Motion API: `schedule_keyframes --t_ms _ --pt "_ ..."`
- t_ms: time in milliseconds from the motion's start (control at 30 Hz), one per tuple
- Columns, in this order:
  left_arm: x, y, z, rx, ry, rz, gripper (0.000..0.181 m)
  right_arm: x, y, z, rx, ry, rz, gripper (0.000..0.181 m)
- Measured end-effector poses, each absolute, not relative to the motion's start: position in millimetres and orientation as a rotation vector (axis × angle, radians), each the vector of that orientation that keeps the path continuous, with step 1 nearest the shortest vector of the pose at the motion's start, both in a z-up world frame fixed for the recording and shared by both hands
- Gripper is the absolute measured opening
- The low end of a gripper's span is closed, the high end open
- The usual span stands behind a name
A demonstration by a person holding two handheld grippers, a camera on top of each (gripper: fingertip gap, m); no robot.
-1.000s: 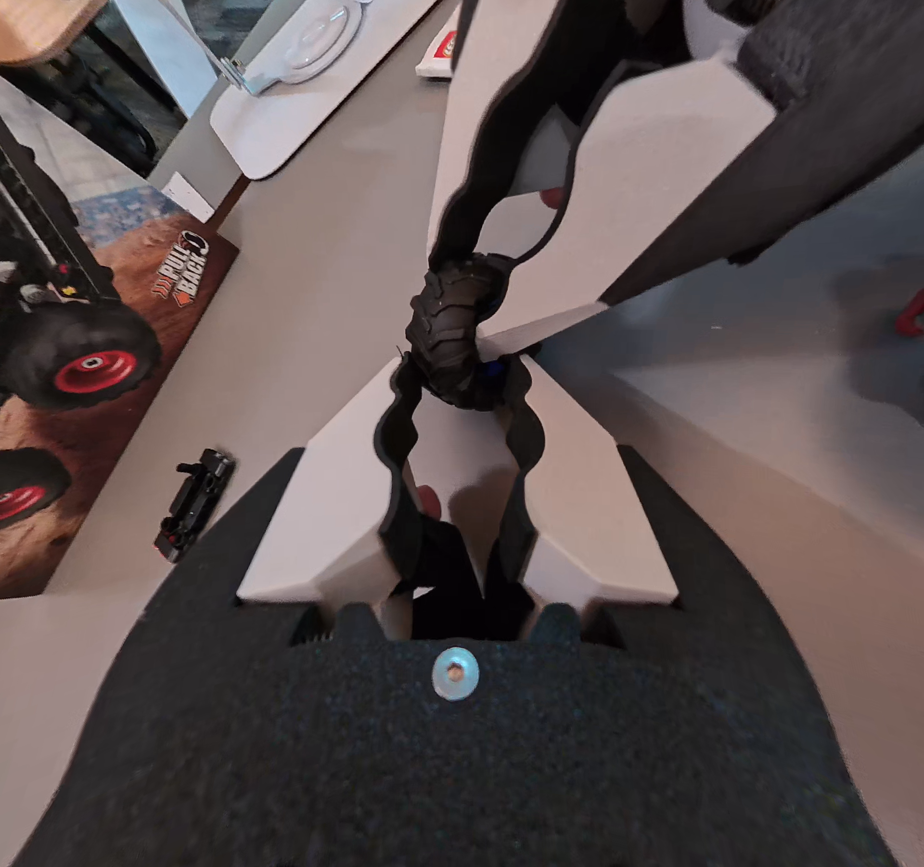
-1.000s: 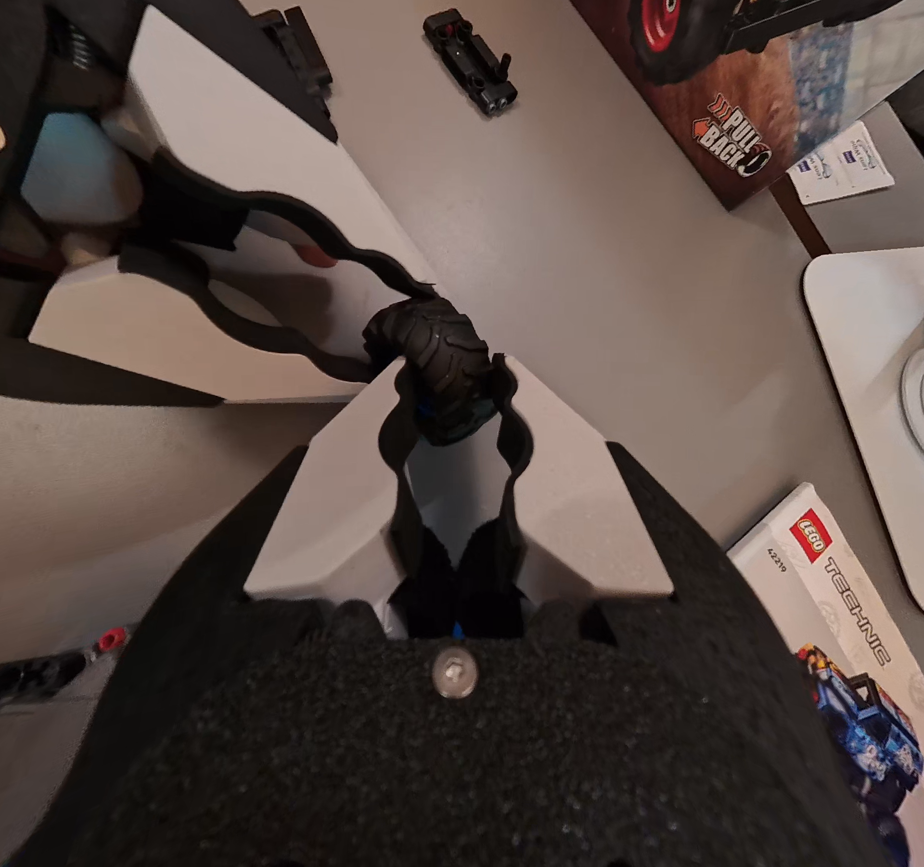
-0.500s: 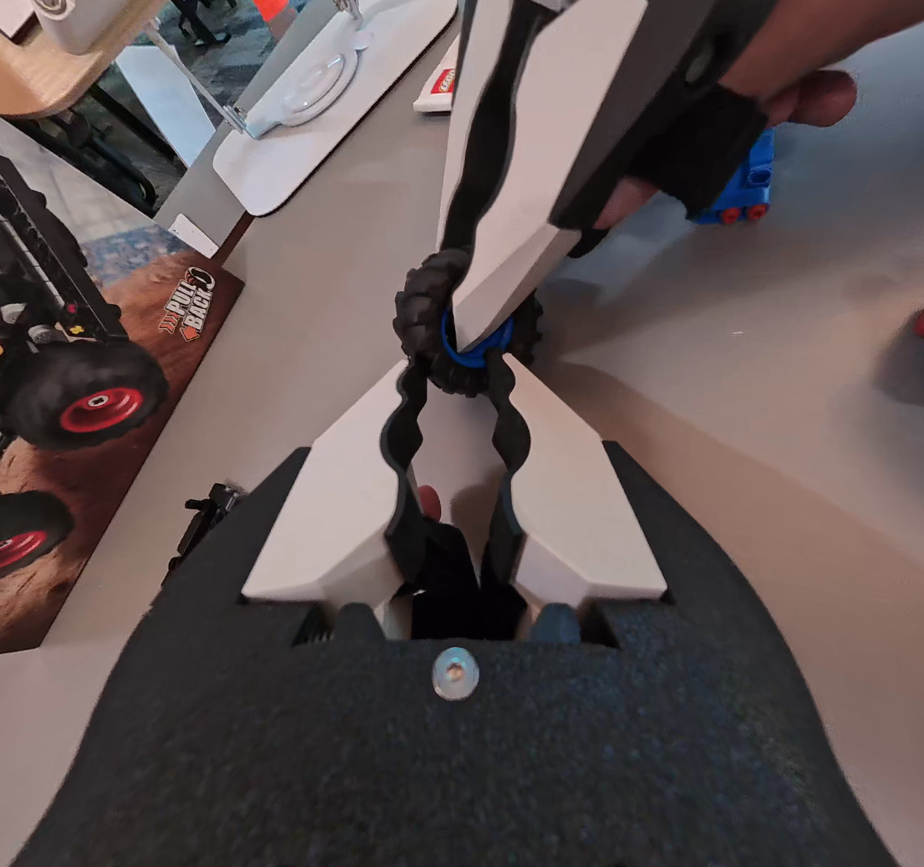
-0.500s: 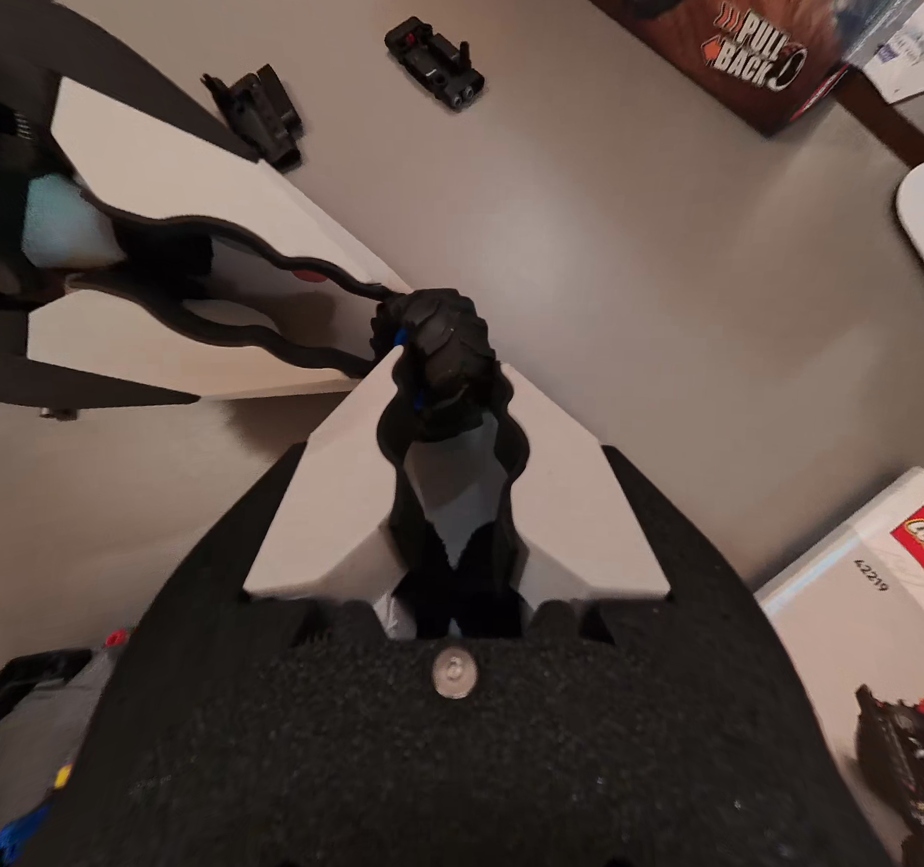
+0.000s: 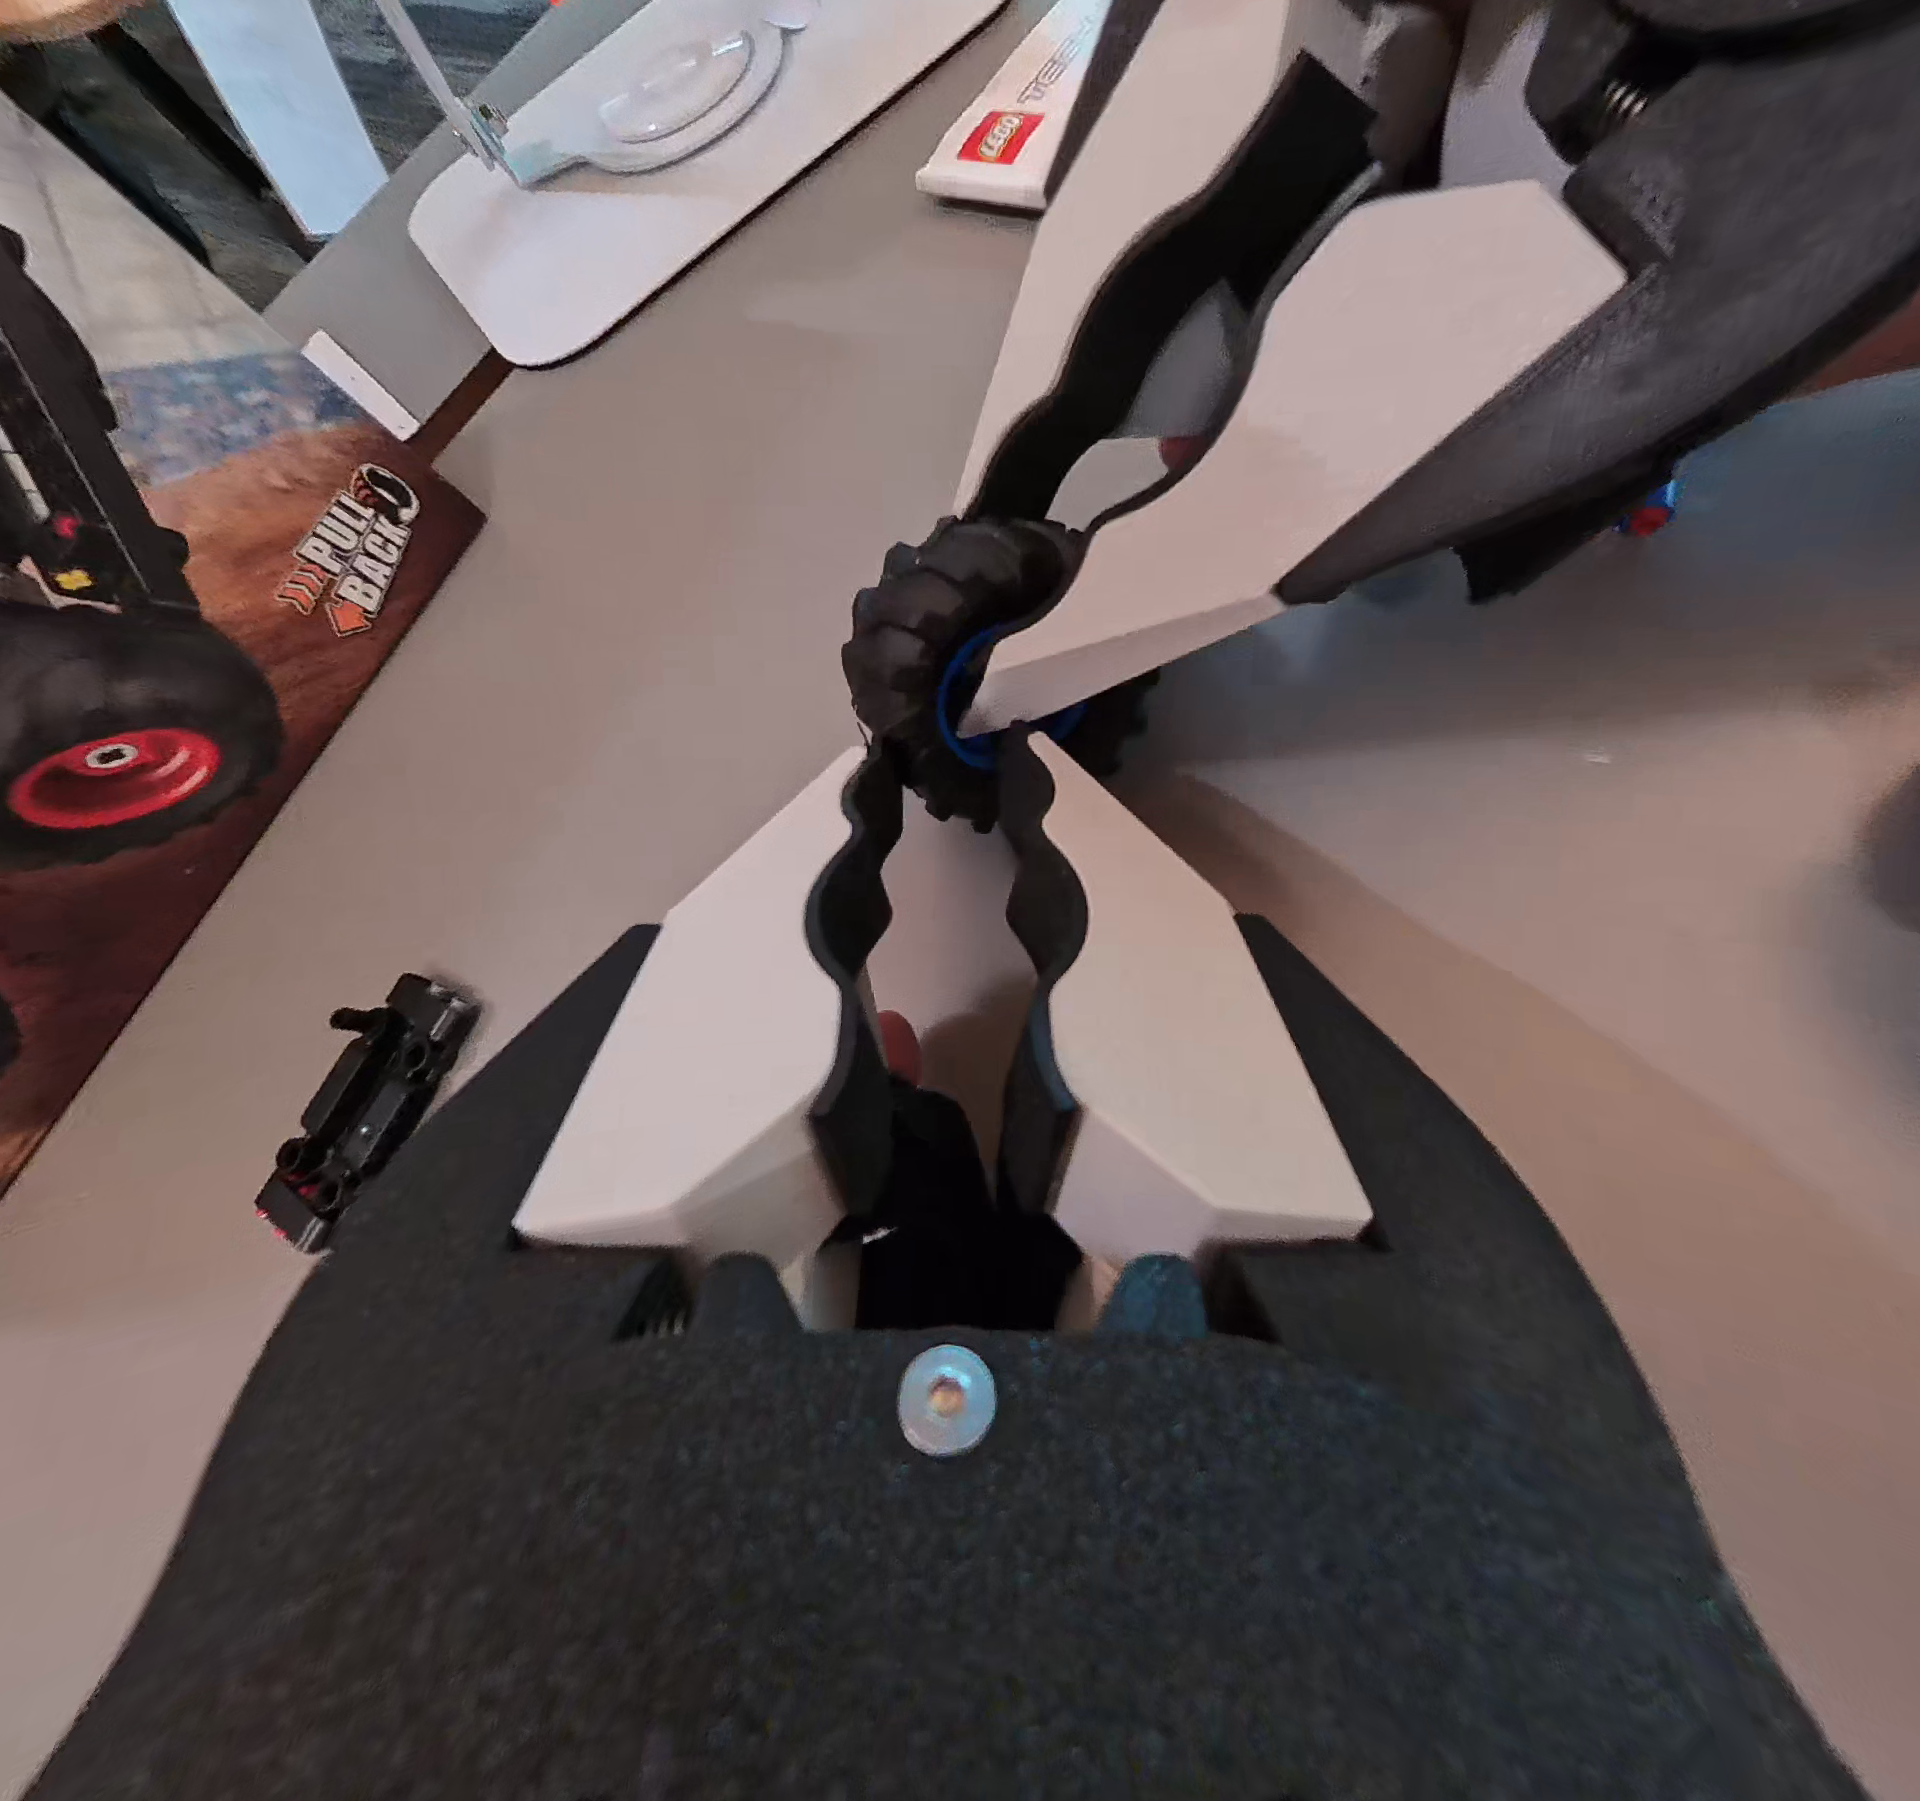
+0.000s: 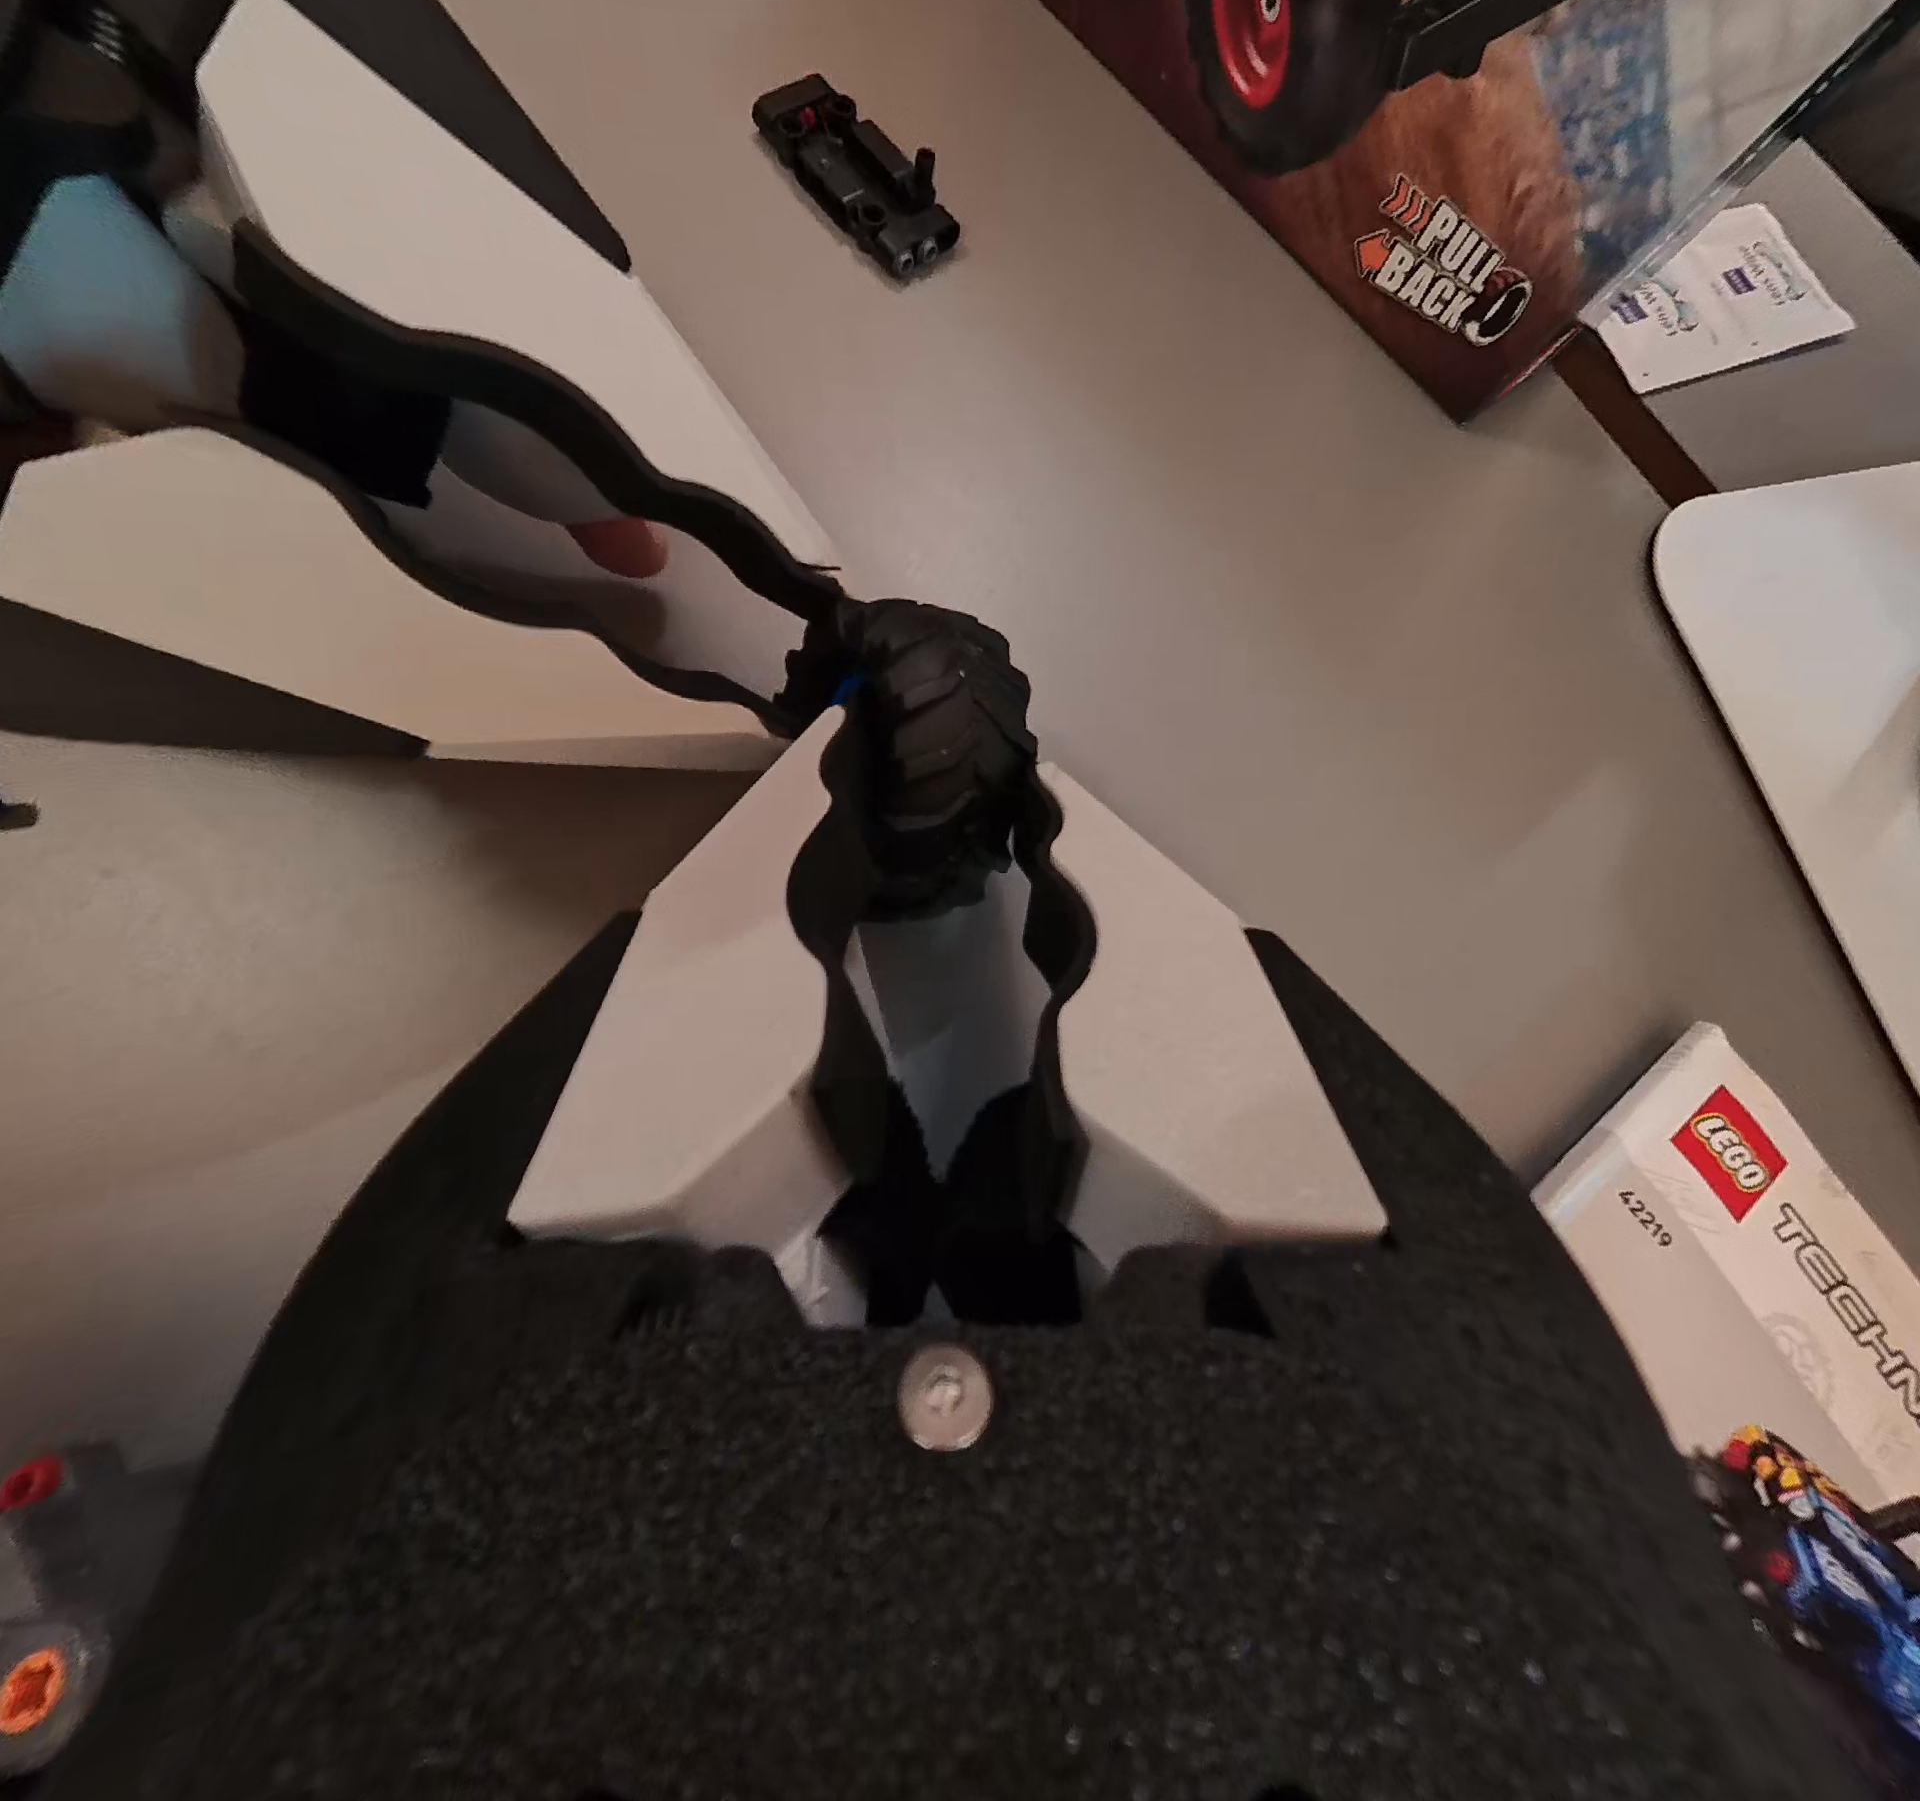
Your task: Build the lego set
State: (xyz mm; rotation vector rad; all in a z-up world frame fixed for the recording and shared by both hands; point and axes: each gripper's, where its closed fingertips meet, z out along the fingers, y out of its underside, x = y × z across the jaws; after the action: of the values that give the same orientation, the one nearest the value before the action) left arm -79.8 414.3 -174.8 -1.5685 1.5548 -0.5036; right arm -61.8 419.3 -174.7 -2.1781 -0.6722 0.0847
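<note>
We are holding a small black toy wheel with a blue rim above the grey tabletop, gripping it from two sides at once. Our left hand-held gripper is pinching the wheel's near edge between its fingertips, jaws nearly closed on the tread. Our right hand-held gripper is clamping the same wheel across its tread; in the left wrist view it is reaching down to the wheel from the upper right.

To the left of the wheel in the left wrist view, a black toy brick assembly is lying on the tabletop, and beyond it a toy box picturing a red-hubbed truck. Farther behind the wheel are sitting a white stand base and a white booklet.
</note>
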Motion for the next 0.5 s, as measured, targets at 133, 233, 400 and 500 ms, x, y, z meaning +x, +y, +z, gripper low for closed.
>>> schedule_keyframes --t_ms 133,233,400,500 --pt "-80 415 -174 -1.585 1.554 -0.559 0.018 -63 420 -172 -2.170 -0.610 0.185 0.027" --pt "-81 414 -172 -1.574 1.563 -0.595 0.017 -65 419 -171 -2.176 -0.510 0.415 0.028" --pt "-79 413 -172 -1.555 1.583 -0.606 0.016 -63 417 -172 -2.200 -0.501 0.406 0.028" --pt "-77 413 -169 -1.536 1.580 -0.620 0.015 -57 406 -161 -2.243 -0.686 0.300 0.035"
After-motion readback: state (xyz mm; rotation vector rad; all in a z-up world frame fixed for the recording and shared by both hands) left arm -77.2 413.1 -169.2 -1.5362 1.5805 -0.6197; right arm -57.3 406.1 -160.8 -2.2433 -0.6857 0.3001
